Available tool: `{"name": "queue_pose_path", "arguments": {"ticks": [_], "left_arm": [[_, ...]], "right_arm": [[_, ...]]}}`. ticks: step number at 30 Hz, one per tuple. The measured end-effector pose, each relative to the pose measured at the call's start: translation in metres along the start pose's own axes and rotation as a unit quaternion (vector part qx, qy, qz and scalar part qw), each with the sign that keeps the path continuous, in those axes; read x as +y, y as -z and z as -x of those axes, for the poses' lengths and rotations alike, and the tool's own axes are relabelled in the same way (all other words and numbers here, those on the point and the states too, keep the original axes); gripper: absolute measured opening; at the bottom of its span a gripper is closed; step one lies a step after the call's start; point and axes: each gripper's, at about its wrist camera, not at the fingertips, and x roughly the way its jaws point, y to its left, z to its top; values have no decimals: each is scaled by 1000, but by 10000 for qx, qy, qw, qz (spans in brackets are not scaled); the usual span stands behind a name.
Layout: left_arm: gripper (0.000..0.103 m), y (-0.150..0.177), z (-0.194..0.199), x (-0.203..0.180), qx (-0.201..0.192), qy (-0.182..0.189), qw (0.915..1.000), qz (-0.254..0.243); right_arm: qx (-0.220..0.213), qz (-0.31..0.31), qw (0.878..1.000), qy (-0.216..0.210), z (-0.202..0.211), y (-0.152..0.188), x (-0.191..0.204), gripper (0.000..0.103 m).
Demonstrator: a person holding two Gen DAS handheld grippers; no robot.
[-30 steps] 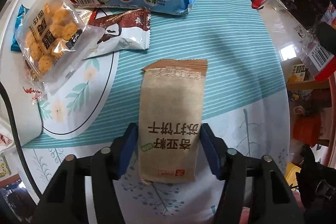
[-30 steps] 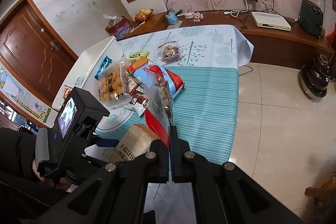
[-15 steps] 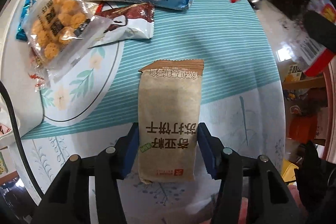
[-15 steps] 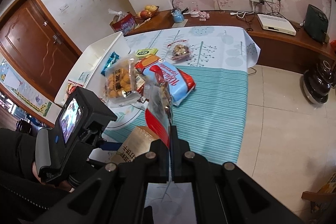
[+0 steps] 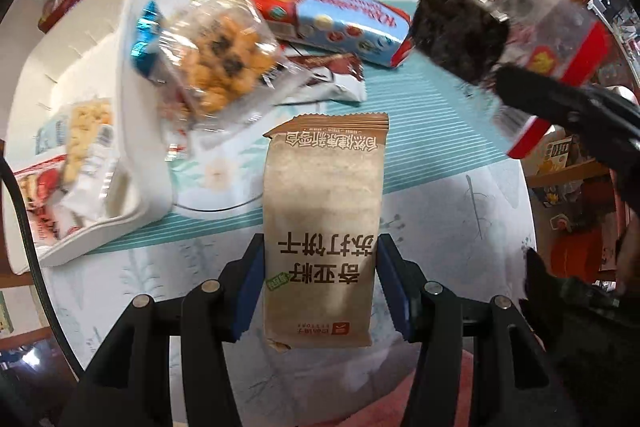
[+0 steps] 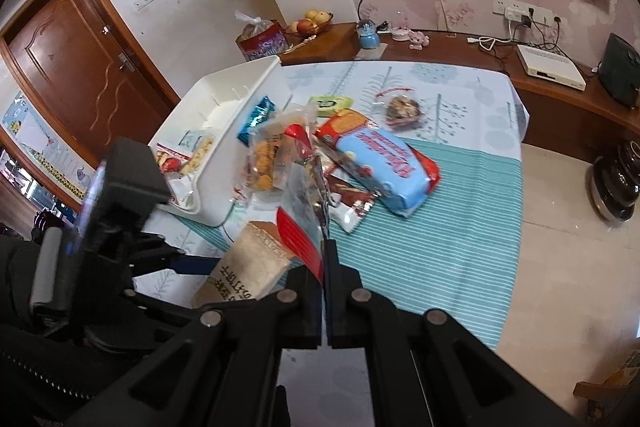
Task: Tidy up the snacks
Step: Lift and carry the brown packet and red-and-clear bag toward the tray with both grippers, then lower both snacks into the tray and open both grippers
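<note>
Your left gripper (image 5: 320, 291) clamps the brown cracker packet (image 5: 324, 227) above the table (image 5: 440, 147) — lifted, likely for the white bin (image 5: 132, 131). Your right gripper (image 6: 323, 307) pinches the red-edged clear bag (image 6: 304, 211) aloft.

grippers: 2 — left gripper (image 5: 322, 283), right gripper (image 6: 324, 247) | held snack packs: 2 — brown cracker pack (image 5: 324, 219), red-edged clear bag (image 5: 516, 39) | white bins: 1 (image 6: 236, 99) | loose snack packs on tabletop (image 6: 452, 239): at least 6
</note>
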Motion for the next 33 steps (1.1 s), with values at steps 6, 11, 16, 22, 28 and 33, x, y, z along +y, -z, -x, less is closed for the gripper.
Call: {"name": "queue_pose_path", "arguments": {"ticks": [6, 11, 16, 22, 28, 33], "left_arm": [[53, 3, 45, 38, -432, -21, 9991, -6], [53, 0, 70, 65, -664, 8, 9978, 9], [53, -3, 84, 92, -854, 3, 9963, 40], [53, -10, 97, 132, -1045, -52, 9944, 111], [53, -24, 106, 183, -1277, -65, 9912, 339], [53, -36, 105, 226, -1371, -147, 9893, 470]], "right_arm": [[-123, -8, 9999, 11, -5, -7, 28, 0], [-209, -14, 9998, 26, -13, -16, 54, 0], [-300, 3, 9995, 5, -26, -25, 84, 0], [-450, 0, 9990, -16, -46, -40, 116, 0], [-642, -1, 9979, 67, -70, -63, 147, 0], [-815, -12, 9966, 97, -93, -83, 169, 0]]}}
